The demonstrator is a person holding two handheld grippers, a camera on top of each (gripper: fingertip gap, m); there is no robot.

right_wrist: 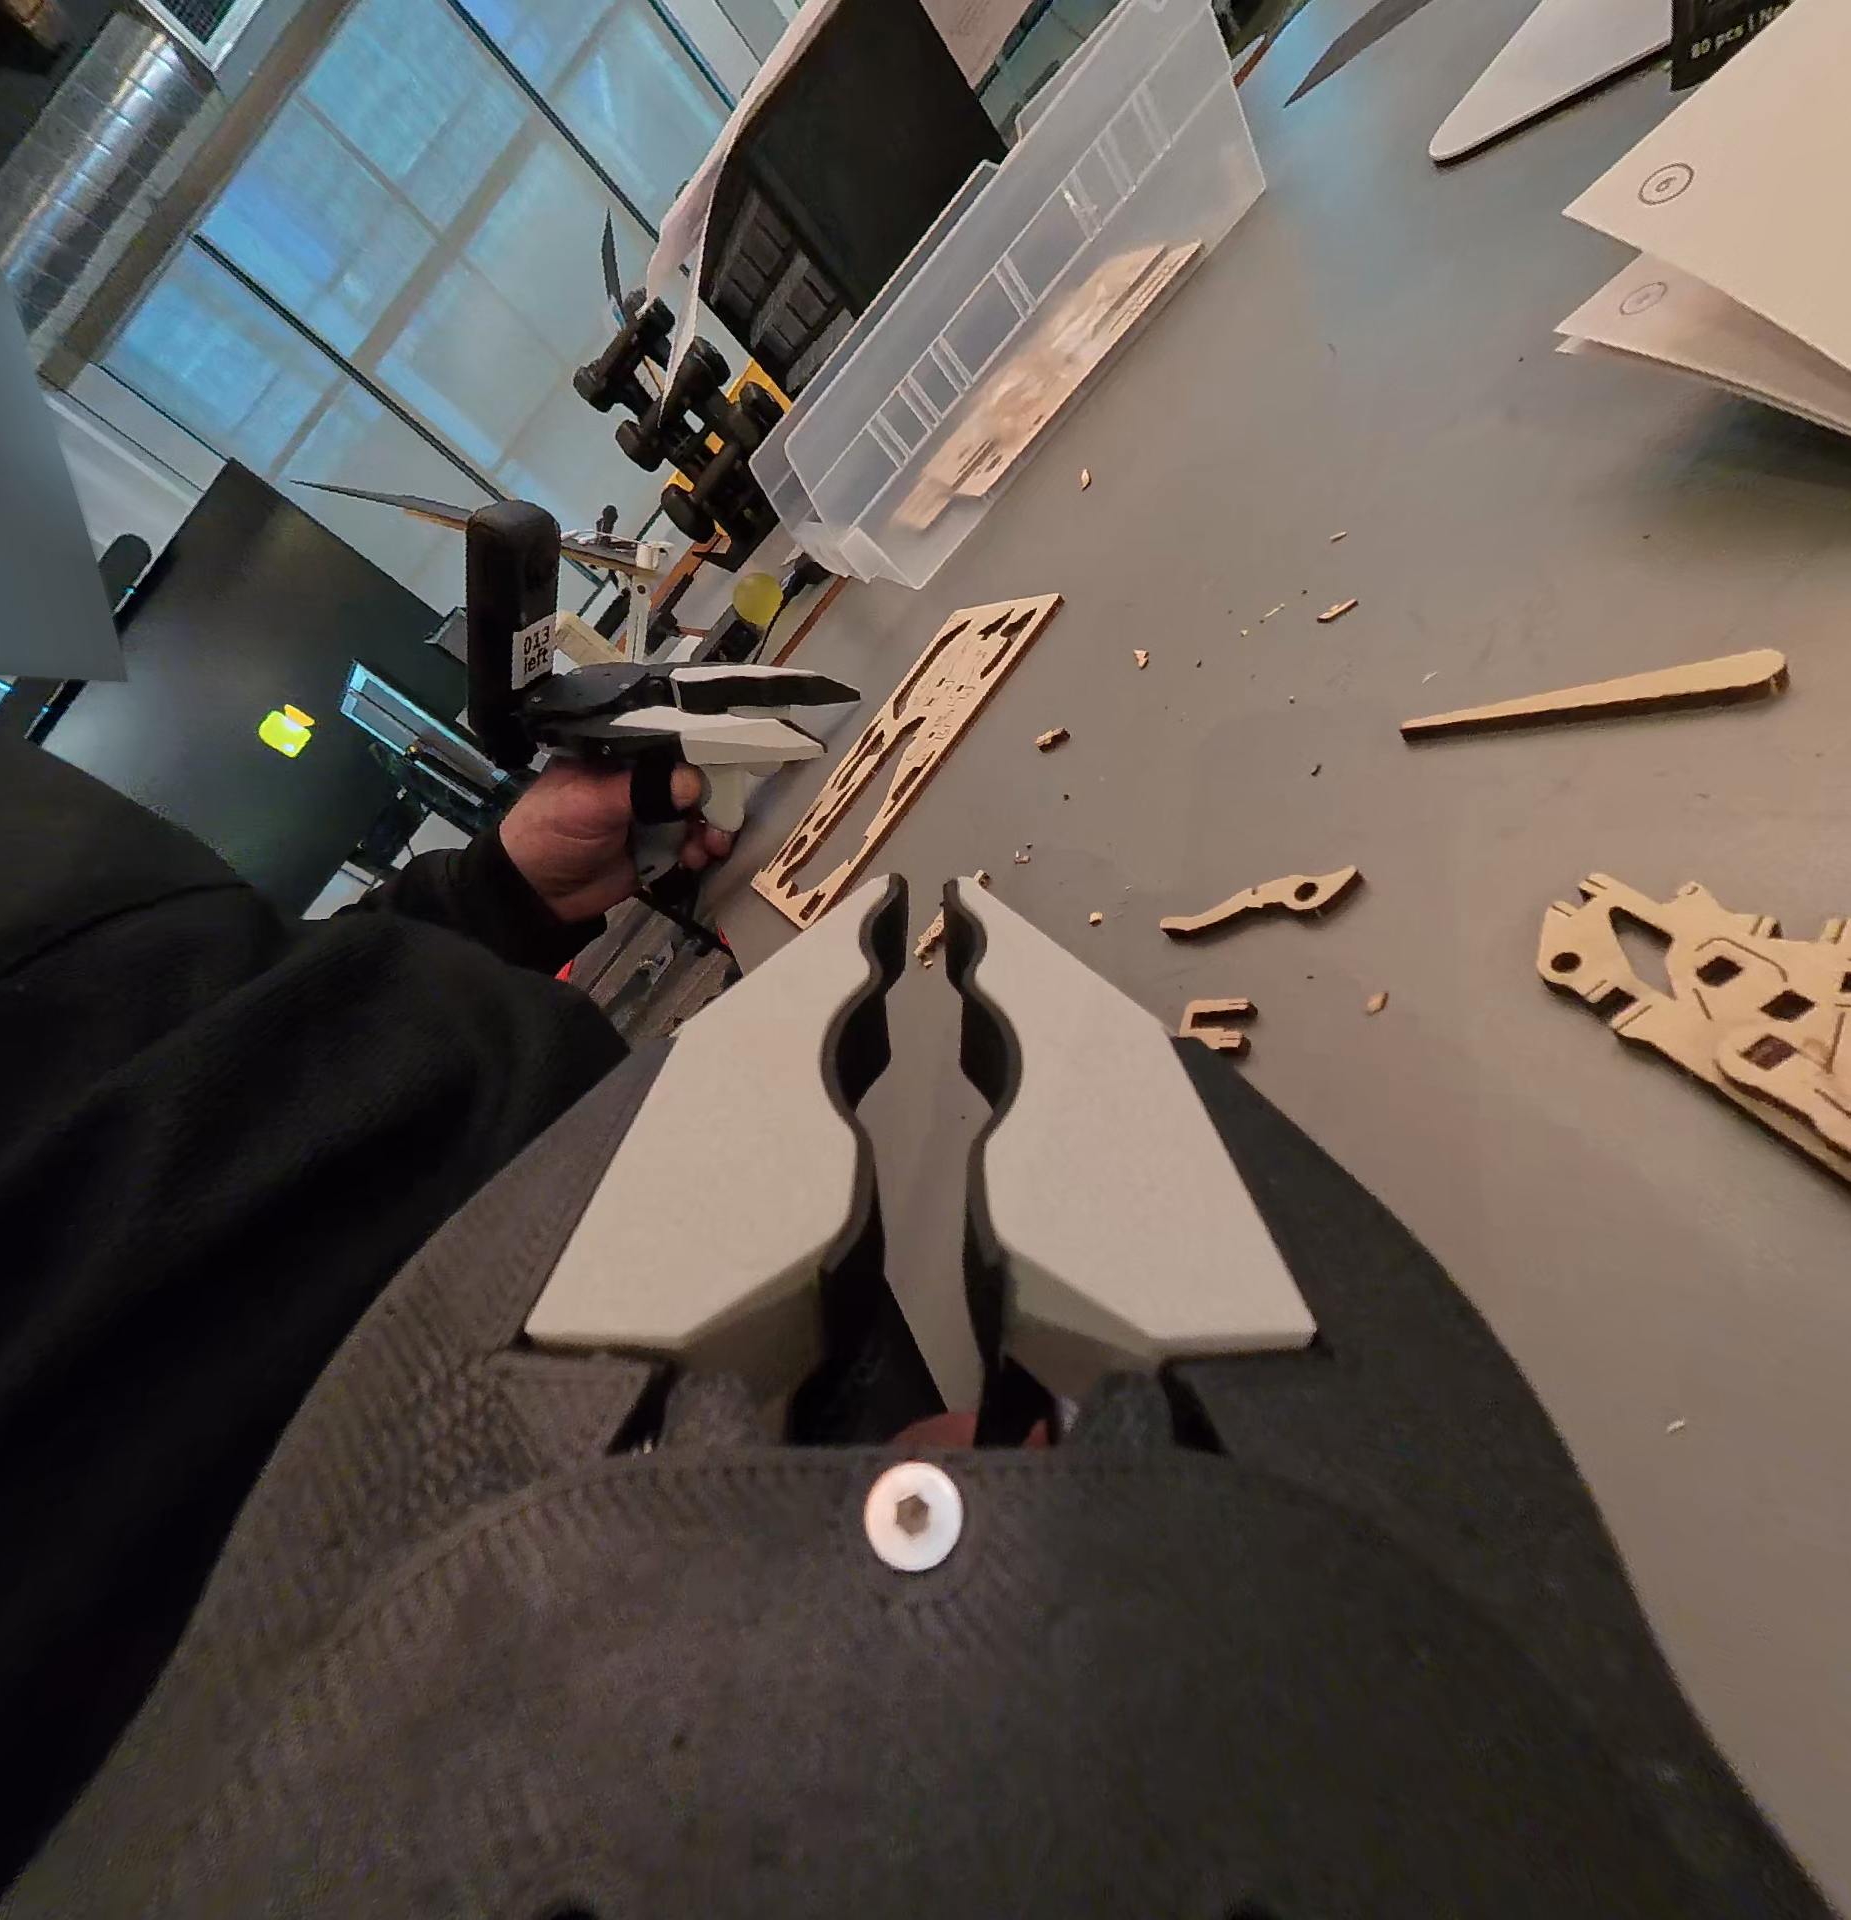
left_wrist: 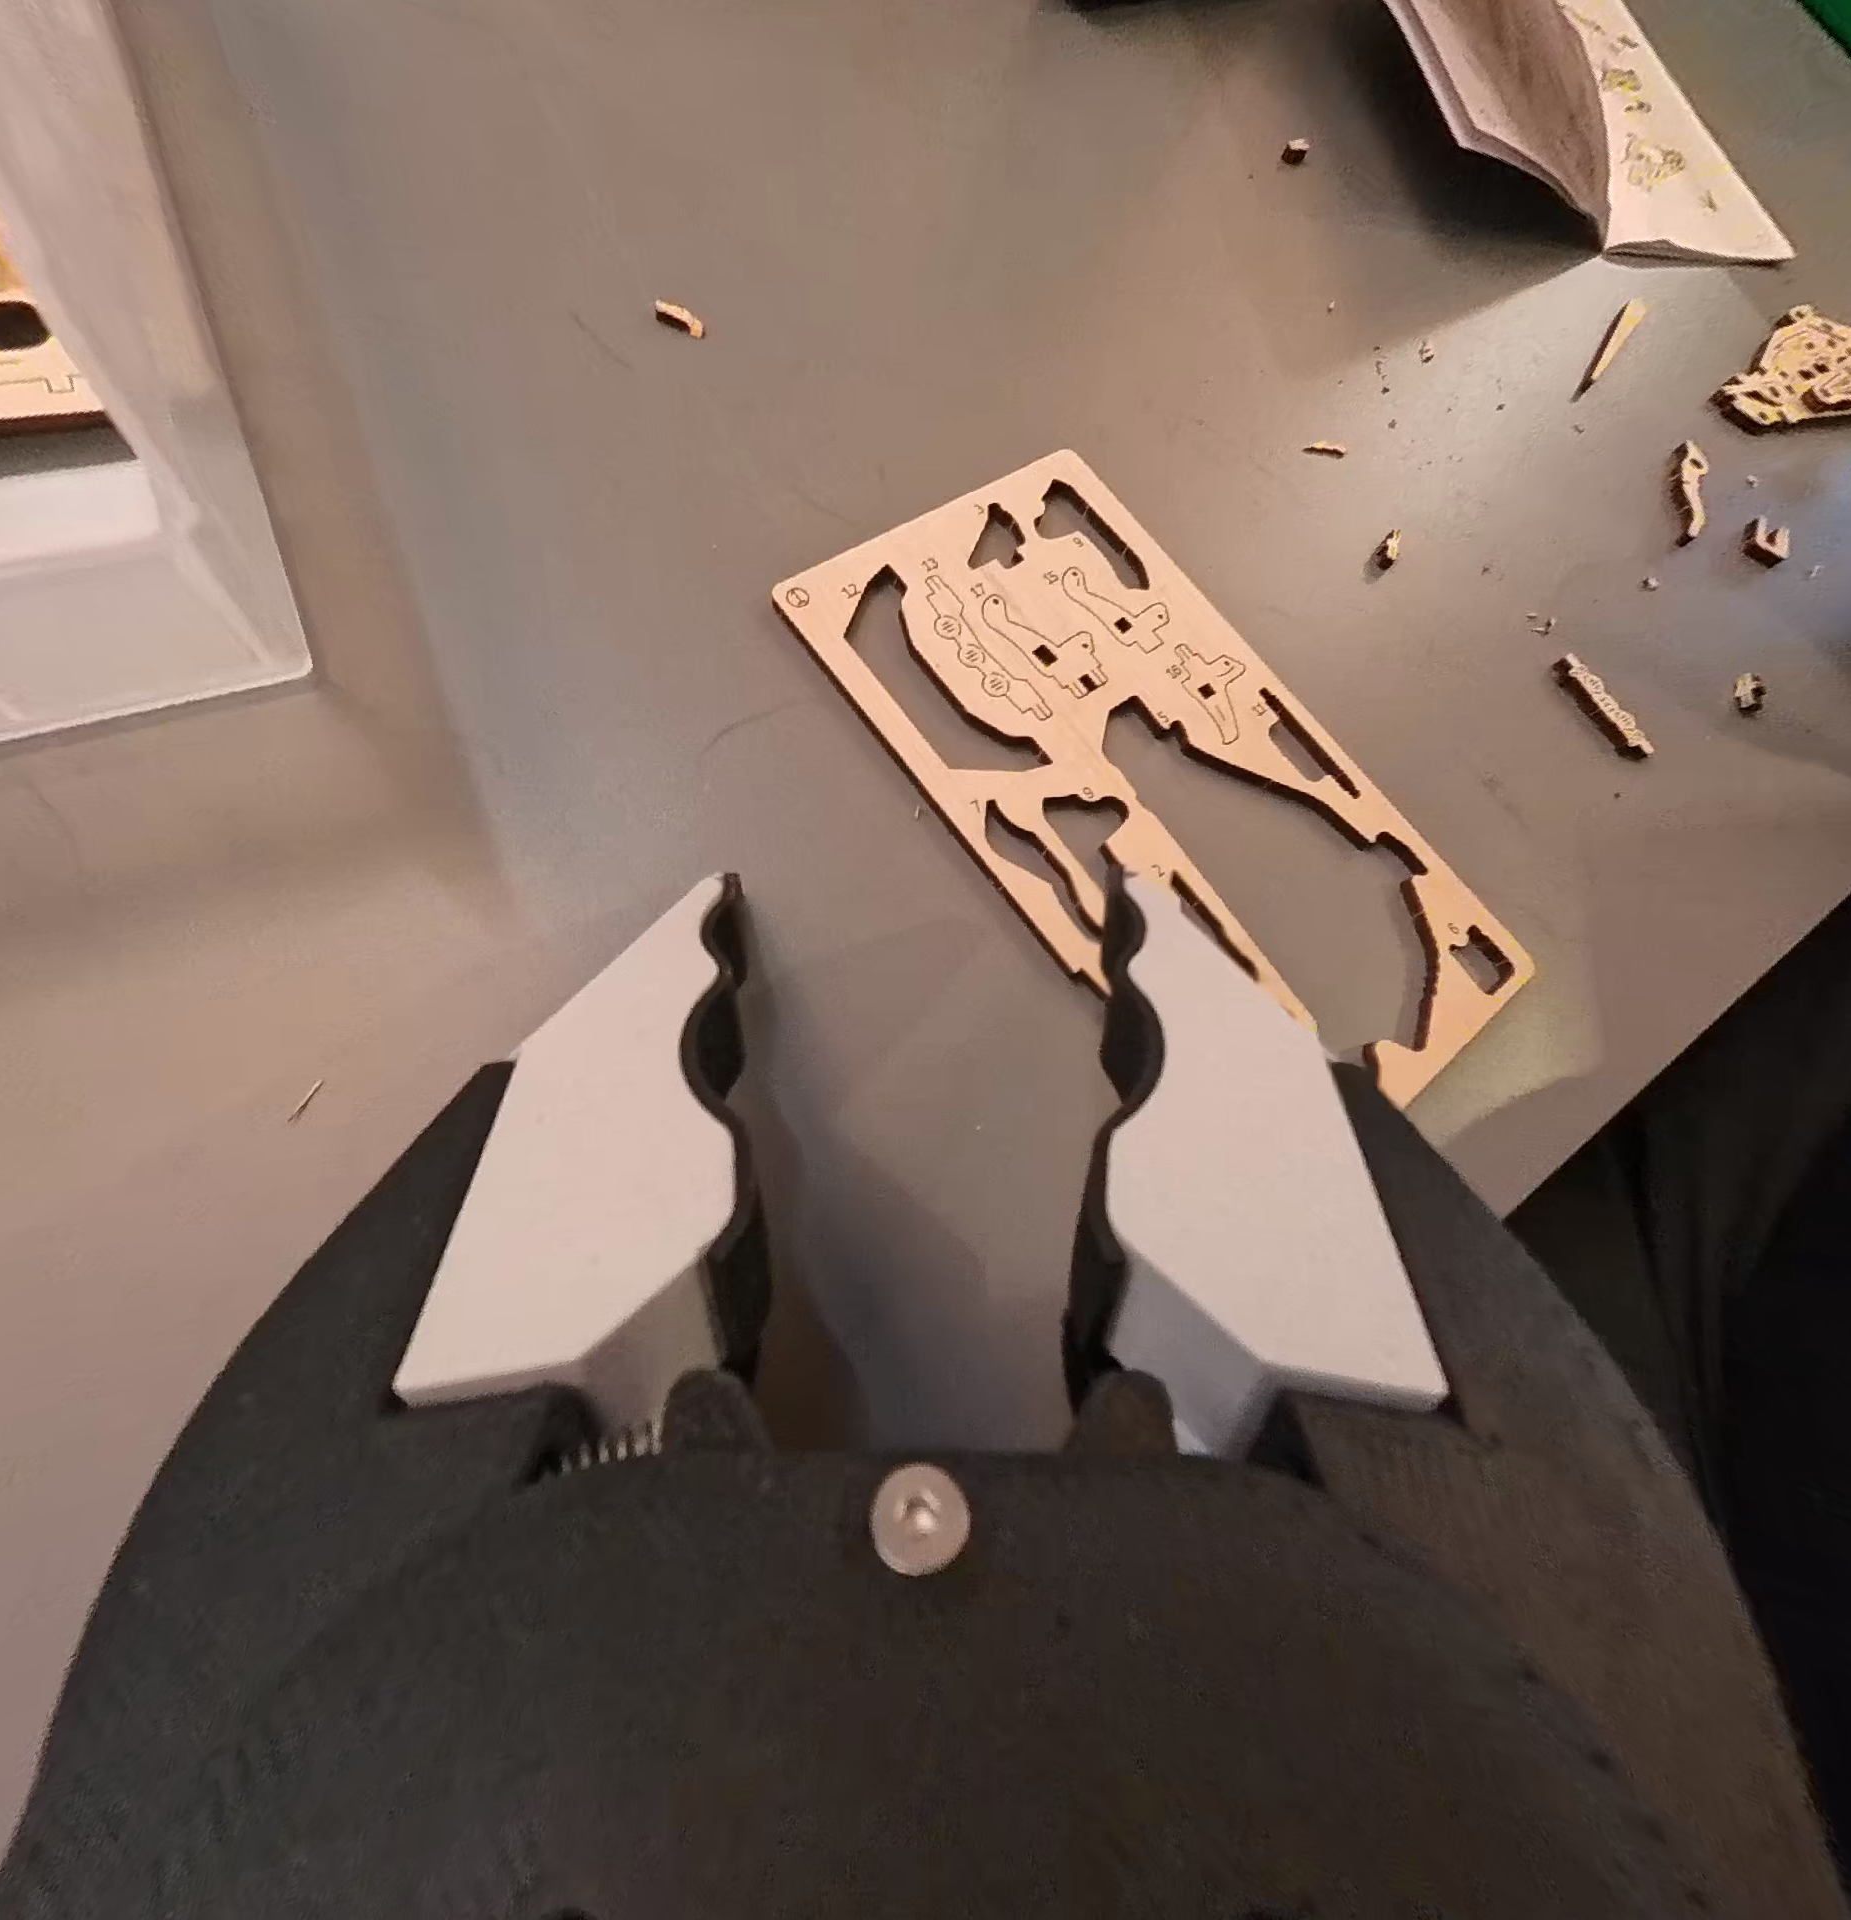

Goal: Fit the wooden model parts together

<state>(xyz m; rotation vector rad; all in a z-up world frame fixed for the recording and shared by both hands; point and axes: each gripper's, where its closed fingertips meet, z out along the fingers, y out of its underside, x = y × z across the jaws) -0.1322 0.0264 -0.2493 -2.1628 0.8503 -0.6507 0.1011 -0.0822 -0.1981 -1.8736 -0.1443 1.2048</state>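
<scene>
A laser-cut wooden sheet [left_wrist: 1046, 582] with several parts punched out lies flat on the grey table [left_wrist: 536, 468]. My left gripper [left_wrist: 921, 883] hovers over its near left corner, wide open and empty. In the right wrist view it [right_wrist: 812, 717] is held in a hand above the sheet [right_wrist: 1014, 623]. My right gripper [right_wrist: 926, 888] is nearly closed, with a narrow slit between the pads and nothing held. A small wooden strip [right_wrist: 931, 940] lies on the table behind the slit. A partly built wooden assembly [right_wrist: 1731, 997] lies to its right.
Loose parts lie about: a long tapered stick [right_wrist: 1596, 691], a curved lever [right_wrist: 1264, 904], a small clip [right_wrist: 1217, 1018] and many chips. A clear plastic box [right_wrist: 1004, 312] stands at the back and an open booklet [right_wrist: 1752, 260] at the far right. The table edge [left_wrist: 1679, 1060] runs close on the left gripper's right. The gap from one gripper's tips to the other's is roughly 25 cm.
</scene>
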